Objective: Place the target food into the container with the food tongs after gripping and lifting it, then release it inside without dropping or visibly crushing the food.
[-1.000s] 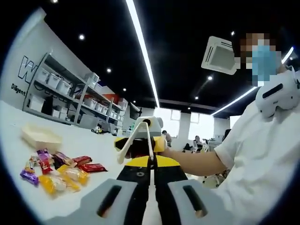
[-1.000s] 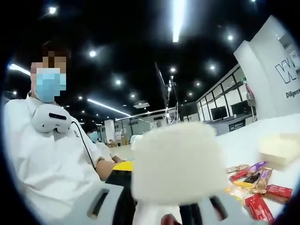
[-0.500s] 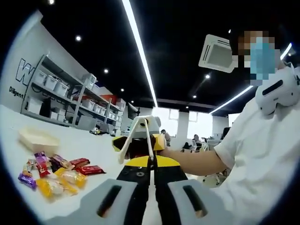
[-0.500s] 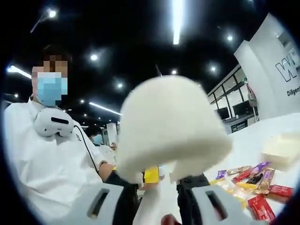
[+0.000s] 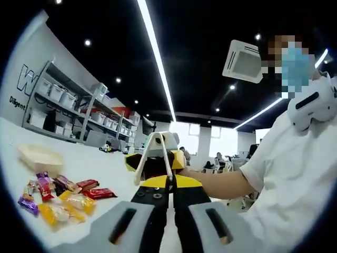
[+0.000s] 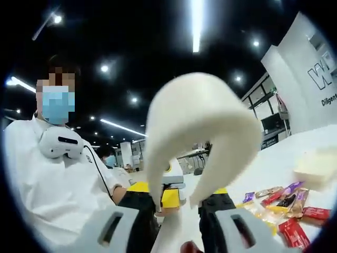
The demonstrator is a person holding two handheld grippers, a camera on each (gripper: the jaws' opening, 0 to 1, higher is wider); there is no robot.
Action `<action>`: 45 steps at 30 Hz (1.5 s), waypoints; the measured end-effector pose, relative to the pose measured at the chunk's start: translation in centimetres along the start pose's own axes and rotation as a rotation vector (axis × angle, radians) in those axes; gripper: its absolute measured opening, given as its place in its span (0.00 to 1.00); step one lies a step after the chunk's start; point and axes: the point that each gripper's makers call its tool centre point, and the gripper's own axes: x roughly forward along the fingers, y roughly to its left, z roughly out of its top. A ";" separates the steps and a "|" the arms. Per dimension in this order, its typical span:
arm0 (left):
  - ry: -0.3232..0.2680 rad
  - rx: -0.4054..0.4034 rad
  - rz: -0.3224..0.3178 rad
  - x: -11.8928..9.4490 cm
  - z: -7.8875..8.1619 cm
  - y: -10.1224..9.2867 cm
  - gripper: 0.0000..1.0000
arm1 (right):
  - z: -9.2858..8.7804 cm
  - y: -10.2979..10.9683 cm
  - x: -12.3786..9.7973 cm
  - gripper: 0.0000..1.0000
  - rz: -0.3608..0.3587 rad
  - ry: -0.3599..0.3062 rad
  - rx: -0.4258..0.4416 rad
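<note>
Left gripper: its black, yellow-tipped jaws are pressed together, clamped on the lower end of the food tongs.
Food tongs: cream plastic, rising straight ahead of the left gripper in an inverted V; in the right gripper view they loom as a large pale arch.
Right gripper: jaws stand apart with both tong arms between them; whether they press on the arms cannot be told.
Face-off: the two grippers point at each other, the tongs between them.
Container: shallow cream tray on the white table, ahead-left of the left gripper and well apart.
Wrapped sweets: loose pile just nearer than the tray.
Person's forearm: reaches in from the right.
</note>
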 end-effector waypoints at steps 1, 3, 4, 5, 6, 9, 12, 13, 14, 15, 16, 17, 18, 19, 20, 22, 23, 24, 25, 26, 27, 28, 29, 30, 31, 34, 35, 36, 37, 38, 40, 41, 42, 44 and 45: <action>-0.002 0.001 0.002 0.0 0.0 0.0 0.00 | 0.0 0.0 0.0 0.27 -0.001 0.000 -0.001; -0.006 0.004 0.003 0.1 0.1 0.0 0.00 | 0.1 0.0 0.0 0.27 -0.002 0.000 -0.001; -0.010 0.008 0.006 0.1 0.2 0.0 0.00 | 0.1 0.0 0.0 0.28 -0.003 0.000 0.000; -0.012 0.010 0.007 0.1 0.2 0.0 0.00 | 0.2 0.0 0.0 0.28 -0.003 0.001 -0.001; -0.020 0.007 0.007 0.1 0.3 0.0 0.00 | 0.2 0.0 0.0 0.28 -0.004 0.001 -0.001; -0.032 0.003 0.009 0.2 0.4 0.0 0.00 | 0.2 -0.1 0.2 0.28 -0.008 0.017 -0.005; -0.050 -0.005 0.012 0.2 0.6 0.1 0.00 | 0.3 -0.2 0.2 0.29 -0.013 0.032 -0.012; -0.058 -0.012 0.013 0.2 0.7 0.1 0.00 | 0.3 -0.2 0.2 0.29 -0.014 0.033 -0.012; -0.067 -0.017 0.011 0.2 0.8 0.1 0.00 | 0.3 -0.1 0.2 0.29 -0.011 0.043 -0.019; -0.067 -0.017 0.012 0.2 0.7 0.1 0.00 | 0.3 -0.1 0.2 0.29 -0.011 0.050 -0.025; -0.067 -0.016 0.012 0.2 0.7 0.1 0.00 | 0.2 -0.1 0.2 0.29 -0.011 0.060 -0.031; -0.065 -0.016 0.011 0.2 0.7 0.1 0.00 | 0.0 -0.1 0.2 0.29 -0.010 0.077 -0.034; -0.068 -0.017 0.010 0.1 0.7 0.1 0.00 | -0.1 -0.1 0.2 0.29 -0.012 0.085 -0.037; -0.067 -0.015 0.011 0.1 0.8 0.1 0.00 | -0.1 -0.1 0.2 0.29 -0.012 0.085 -0.036; -0.068 -0.017 0.009 0.1 0.8 0.1 0.00 | -0.1 -0.1 0.2 0.29 -0.008 0.089 -0.037; -0.071 -0.021 0.001 0.1 0.9 0.0 0.00 | -0.3 0.1 0.2 0.30 -0.006 0.104 -0.051; -0.071 -0.022 0.001 0.2 0.9 0.0 0.00 | -0.3 0.0 0.2 0.30 -0.008 0.105 -0.047; -0.072 -0.023 0.004 0.2 0.9 0.1 0.00 | -0.3 0.0 0.2 0.30 -0.011 0.106 -0.045; -0.072 -0.024 0.003 0.2 0.9 0.1 0.00 | -0.3 0.0 0.2 0.30 -0.010 0.106 -0.048; -0.073 -0.027 0.001 0.3 0.9 0.0 0.00 | -0.3 0.0 0.2 0.31 -0.011 0.110 -0.048; -0.070 -0.030 -0.001 0.3 0.8 0.0 0.00 | -0.4 0.0 0.2 0.31 -0.011 0.116 -0.050; -0.070 -0.033 -0.002 0.3 0.8 0.0 0.00 | -0.5 0.0 0.2 0.31 -0.011 0.120 -0.051; -0.071 -0.034 -0.002 0.3 0.8 0.0 0.00 | -0.5 0.0 0.2 0.29 -0.010 0.121 -0.049; -0.074 -0.037 -0.003 0.3 0.8 0.0 0.00 | -0.4 0.1 0.2 0.29 -0.002 0.118 -0.051; -0.075 -0.038 -0.003 0.3 0.8 0.0 0.00 | -0.5 0.2 0.3 0.28 0.003 0.123 -0.053; -0.074 -0.040 -0.003 0.3 0.7 0.0 0.00 | -0.6 0.1 0.2 0.29 -0.001 0.129 -0.056; -0.072 -0.040 -0.003 0.2 0.6 0.1 0.00 | -0.7 0.2 0.2 0.29 0.002 0.132 -0.063; -0.073 -0.044 -0.005 0.2 0.6 0.0 0.00 | -0.7 0.2 0.2 0.29 0.003 0.132 -0.065; -0.073 -0.051 -0.006 0.1 0.6 0.1 0.00 | -0.7 0.2 0.2 0.28 0.004 0.133 -0.066; -0.073 -0.055 -0.006 0.1 0.6 0.1 0.00 | -0.7 0.2 0.2 0.28 0.005 0.134 -0.067; -0.073 -0.060 -0.006 0.1 0.6 0.1 0.00 | -0.7 0.2 0.3 0.28 0.006 0.133 -0.073; -0.074 -0.065 -0.008 0.1 0.6 0.1 0.00 | -0.8 0.3 0.3 0.28 0.008 0.133 -0.071; -0.075 -0.067 -0.008 0.1 0.6 0.1 0.00 | -0.8 0.3 0.3 0.27 0.008 0.132 -0.071; -0.077 -0.070 -0.010 0.0 0.6 0.1 0.00 | -0.8 0.3 0.3 0.27 0.009 0.132 -0.072; -0.079 -0.073 -0.012 0.1 0.6 0.0 0.00 | -0.7 0.4 0.3 0.27 0.011 0.130 -0.074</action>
